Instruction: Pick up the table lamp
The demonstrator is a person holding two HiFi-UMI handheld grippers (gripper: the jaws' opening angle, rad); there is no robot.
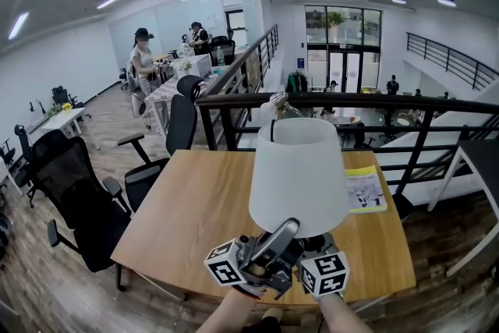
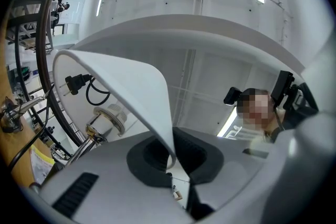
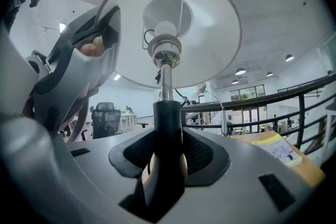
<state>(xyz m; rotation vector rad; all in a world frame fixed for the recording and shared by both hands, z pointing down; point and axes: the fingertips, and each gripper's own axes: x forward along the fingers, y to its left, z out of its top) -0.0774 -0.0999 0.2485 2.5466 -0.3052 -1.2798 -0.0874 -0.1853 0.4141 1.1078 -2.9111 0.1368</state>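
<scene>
Table lamp stood at lower centre of the head view, in front of the bench, taken from below by both tools. The pick-up was judged well along, with grasps made at two points. The base was hidden under the shade and the tools, so whether it had cleared the bench could not be told. What seemed left was a lift clear and a steady hold. Right hand-held gripper was clenched on the lamp's dark stem, which ran upright between the jaws with a tan section just below. Left hand-held gripper was clamped on the lower rim of the shade, the thin edge pinched between the pads. Shade was white, smooth, a tapered drum wider at the bottom. Bulb showed up inside it above a chrome socket. Black plug with a loop of cord hung loose at left of the left gripper view, in no outlet. Further out: booklet on the bench right of the lamp, black railing behind the bench, office chair at far left.
</scene>
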